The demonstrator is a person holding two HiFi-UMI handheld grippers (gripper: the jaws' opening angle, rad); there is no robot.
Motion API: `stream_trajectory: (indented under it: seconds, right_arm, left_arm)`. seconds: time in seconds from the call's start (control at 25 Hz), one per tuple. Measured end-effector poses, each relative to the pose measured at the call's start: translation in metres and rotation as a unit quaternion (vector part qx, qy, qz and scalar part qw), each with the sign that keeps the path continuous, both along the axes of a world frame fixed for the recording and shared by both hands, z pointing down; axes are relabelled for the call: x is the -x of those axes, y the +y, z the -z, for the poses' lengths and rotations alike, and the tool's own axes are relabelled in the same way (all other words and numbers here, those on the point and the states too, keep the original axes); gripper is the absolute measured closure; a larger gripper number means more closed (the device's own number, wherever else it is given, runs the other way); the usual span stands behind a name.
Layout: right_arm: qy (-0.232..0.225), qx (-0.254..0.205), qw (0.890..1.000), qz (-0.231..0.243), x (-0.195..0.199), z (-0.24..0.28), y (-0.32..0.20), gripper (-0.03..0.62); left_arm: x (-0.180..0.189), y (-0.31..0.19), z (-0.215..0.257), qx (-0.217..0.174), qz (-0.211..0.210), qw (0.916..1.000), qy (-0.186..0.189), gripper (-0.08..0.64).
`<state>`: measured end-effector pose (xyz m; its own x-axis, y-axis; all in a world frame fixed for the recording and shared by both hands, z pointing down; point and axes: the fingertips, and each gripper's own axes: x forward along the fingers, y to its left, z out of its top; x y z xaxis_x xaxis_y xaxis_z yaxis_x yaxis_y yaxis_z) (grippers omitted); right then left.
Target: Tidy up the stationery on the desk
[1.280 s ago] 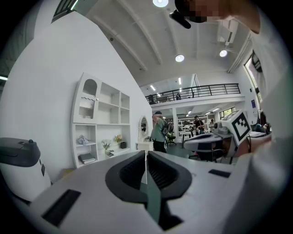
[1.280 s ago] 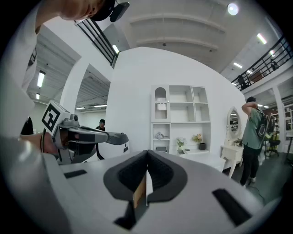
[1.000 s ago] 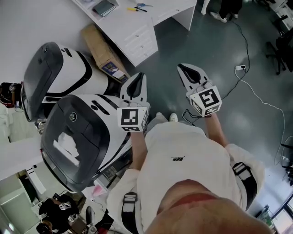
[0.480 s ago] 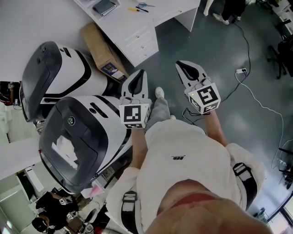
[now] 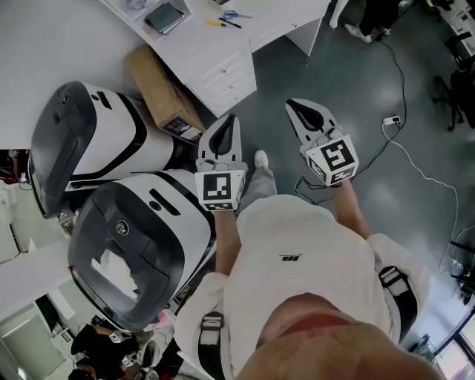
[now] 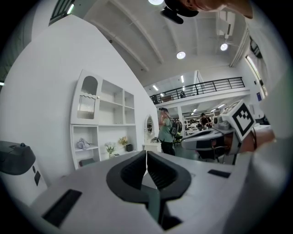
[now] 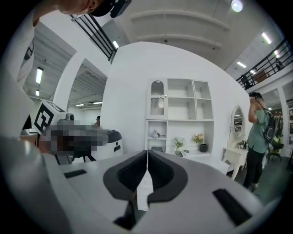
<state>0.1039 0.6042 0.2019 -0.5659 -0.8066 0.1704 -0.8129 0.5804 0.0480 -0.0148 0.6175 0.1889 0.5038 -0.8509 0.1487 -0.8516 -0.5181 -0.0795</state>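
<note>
Both tools are held out over the floor, well short of the white surface (image 5: 194,43). Left hand-held gripper (image 5: 229,122): jaws pressed together, nothing between them. Right hand-held gripper (image 5: 295,110): likewise closed and empty. A cardboard box (image 5: 158,87) is seen just beside the surface's drawers (image 5: 226,70). Farther off, stationery is laid on the surface: a dark notebook (image 5: 165,18), a small yellow item (image 5: 215,22) and blue-handled scissors (image 5: 236,14), all well apart from both tools.

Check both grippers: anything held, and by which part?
Nothing held. The left gripper and the right gripper both have their fingers shut together, with nothing between them.
</note>
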Motion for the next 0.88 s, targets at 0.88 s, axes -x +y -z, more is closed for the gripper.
stream_trajectory:
  seconds: [0.88]
  right_arm:
    - [0.010,0.038,0.999,-0.022,0.035,-0.021,-0.194,0.595]
  left_arm:
    - [0.029,-0.202,-0.023,0.038,-0.035,0.9986,-0.002,0.560]
